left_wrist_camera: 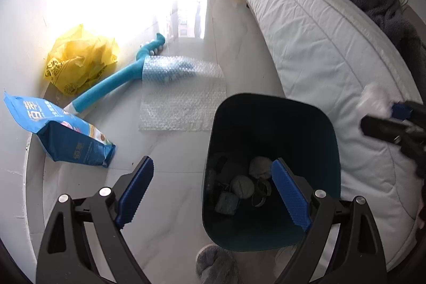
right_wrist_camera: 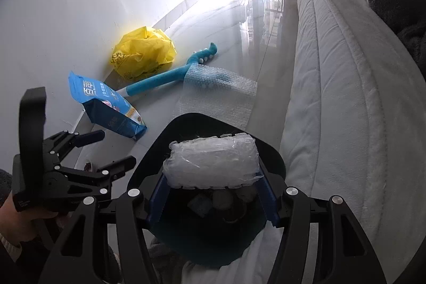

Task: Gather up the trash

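Bed (left_wrist_camera: 319,25): white quilted cover, along the right side of the floor, from near to far.
Floor (left_wrist_camera: 186,17): pale glossy tiles; the trash lies on its left part, by the wall.
Bin (left_wrist_camera: 269,238): dark, near, just beside the bed; crumpled balls and small scraps lie at its bottom.
Bubble wrap sheet (left_wrist_camera: 183,95): flat on the floor beyond the bin, covering one end of the blue foam stick (left_wrist_camera: 111,87).
Yellow bag (left_wrist_camera: 80,60): crumpled, far left, against the wall.
Blue packet (left_wrist_camera: 64,132): near left, beside the foam stick's end.
Bubble wrap roll (right_wrist_camera: 213,161): clamped between the right gripper (right_wrist_camera: 213,200) pads, above the bin's mouth.
Left gripper (left_wrist_camera: 213,193): jaws wide apart, nothing between the pads, at the bin's left rim.
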Action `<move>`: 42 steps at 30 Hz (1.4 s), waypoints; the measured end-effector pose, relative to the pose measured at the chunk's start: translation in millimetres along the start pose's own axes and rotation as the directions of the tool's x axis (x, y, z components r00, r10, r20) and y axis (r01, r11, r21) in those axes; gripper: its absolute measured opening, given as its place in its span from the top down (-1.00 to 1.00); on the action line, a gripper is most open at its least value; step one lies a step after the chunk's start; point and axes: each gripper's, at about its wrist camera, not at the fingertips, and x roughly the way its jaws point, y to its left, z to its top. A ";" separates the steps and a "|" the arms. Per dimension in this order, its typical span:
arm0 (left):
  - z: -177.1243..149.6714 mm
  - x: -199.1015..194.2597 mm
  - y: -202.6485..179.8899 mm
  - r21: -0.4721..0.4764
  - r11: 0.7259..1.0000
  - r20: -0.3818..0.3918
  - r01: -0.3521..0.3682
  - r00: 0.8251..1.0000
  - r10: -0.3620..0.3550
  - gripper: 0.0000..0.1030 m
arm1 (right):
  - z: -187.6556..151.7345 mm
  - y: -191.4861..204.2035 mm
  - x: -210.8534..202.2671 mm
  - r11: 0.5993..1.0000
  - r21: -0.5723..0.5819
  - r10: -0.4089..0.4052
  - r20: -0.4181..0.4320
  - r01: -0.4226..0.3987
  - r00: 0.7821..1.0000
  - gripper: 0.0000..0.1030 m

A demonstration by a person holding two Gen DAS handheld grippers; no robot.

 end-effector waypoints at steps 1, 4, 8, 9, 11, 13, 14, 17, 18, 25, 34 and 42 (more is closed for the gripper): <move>1.4 -3.2 0.0 0.000 1.000 0.016 0.004 1.000 -0.004 -0.78 | -1.0 0.1 2.8 1.000 -0.003 -0.003 -0.012 0.003 1.000 -0.18; 6.0 -13.8 -0.4 -0.002 1.000 0.066 0.013 0.998 -0.013 -0.78 | -4.4 1.4 12.4 1.000 -0.014 -0.016 -0.047 0.015 0.999 -0.18; 12.5 -32.3 -2.5 -0.004 0.999 0.142 0.034 0.989 -0.033 -0.78 | -6.6 6.9 16.9 0.999 -0.032 -0.026 -0.069 0.024 0.997 -0.18; 14.4 -38.7 -3.9 -0.004 0.999 0.166 0.042 0.985 -0.041 -0.78 | -6.9 8.3 16.3 0.999 -0.037 -0.028 -0.070 0.025 0.997 -0.19; 18.2 -50.5 -6.8 -0.004 0.999 0.201 0.054 0.978 -0.052 -0.78 | -7.0 8.6 14.0 0.999 -0.043 -0.034 -0.072 0.031 0.997 -0.22; 21.4 -65.1 -11.9 0.002 0.999 0.237 0.051 0.970 -0.050 -0.78 | -7.7 9.4 12.8 0.998 -0.043 -0.040 -0.077 0.037 0.996 -0.30; 22.2 -71.3 -14.7 0.006 0.999 0.253 0.048 0.966 -0.048 -0.78 | -7.7 9.6 11.5 0.998 -0.044 -0.044 -0.077 0.040 0.996 -0.31; 26.2 -95.6 -22.0 0.021 0.999 0.312 0.044 0.949 -0.049 -0.78 | -7.8 10.7 3.6 0.998 -0.043 -0.044 -0.063 0.042 0.997 -0.40; 27.5 -104.2 -24.2 0.025 0.999 0.333 0.040 0.942 -0.046 -0.81 | -8.4 10.4 0.1 0.998 -0.041 -0.044 -0.056 0.042 0.997 -0.42; 28.4 -156.2 -37.4 0.048 0.999 0.439 0.013 0.898 -0.033 -0.93 | -13.5 5.6 -50.2 0.998 -0.020 -0.066 0.058 0.068 0.996 -0.62; 23.7 -189.1 -70.7 0.060 0.998 0.479 -0.006 0.877 -0.023 -0.93 | -31.5 -25.3 -138.7 0.988 0.053 -0.154 0.271 0.145 0.950 -0.84; 12.0 -207.4 -114.2 0.131 0.991 0.525 -0.011 0.849 -0.060 -0.94 | -72.3 -60.5 -222.5 0.964 0.163 -0.261 0.433 0.211 0.863 -0.93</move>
